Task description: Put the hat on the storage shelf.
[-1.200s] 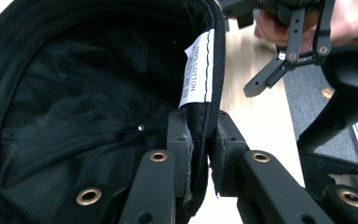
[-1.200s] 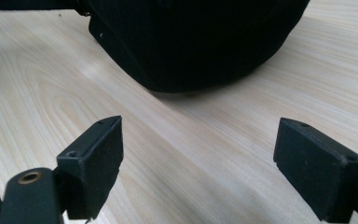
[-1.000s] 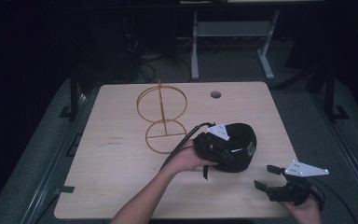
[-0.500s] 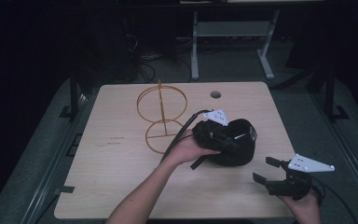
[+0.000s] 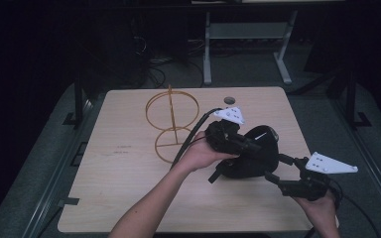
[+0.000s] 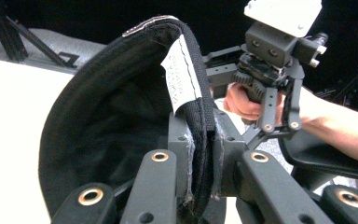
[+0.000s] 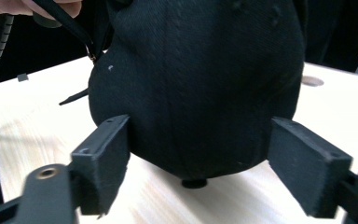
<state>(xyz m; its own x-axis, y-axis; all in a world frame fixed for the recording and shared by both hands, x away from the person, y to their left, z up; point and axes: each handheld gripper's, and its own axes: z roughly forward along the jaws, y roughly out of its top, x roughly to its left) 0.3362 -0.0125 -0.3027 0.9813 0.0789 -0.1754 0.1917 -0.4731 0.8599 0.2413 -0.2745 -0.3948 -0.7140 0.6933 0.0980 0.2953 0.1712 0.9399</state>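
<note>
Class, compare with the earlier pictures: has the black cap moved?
Yes. The black cap, clamped in the left claw, has been lifted and stands higher against the wire stand.

A cap [image 5: 250, 158] is held just above the surface [image 5: 124, 193], right of centre. A wire stand [image 5: 171, 124] is set behind and to its left, well apart.

From my right gripper [image 7: 200, 163] I'm looking along its two black jaws, which stand wide, one at either side of a black cap [image 7: 196, 79]. The cap's crown hangs between them with its top button [image 7: 194, 183] pointing down, just above the pale wooden desk [image 7: 37, 116]; the pads sit close to the fabric, and I can't tell whether they touch it. The jaws have just been closing a little. At upper left a hand [image 7: 28, 7] shows above a thin black strap [image 7: 70, 28], and a round hole [image 7: 312, 81] marks the desk at right.
</note>
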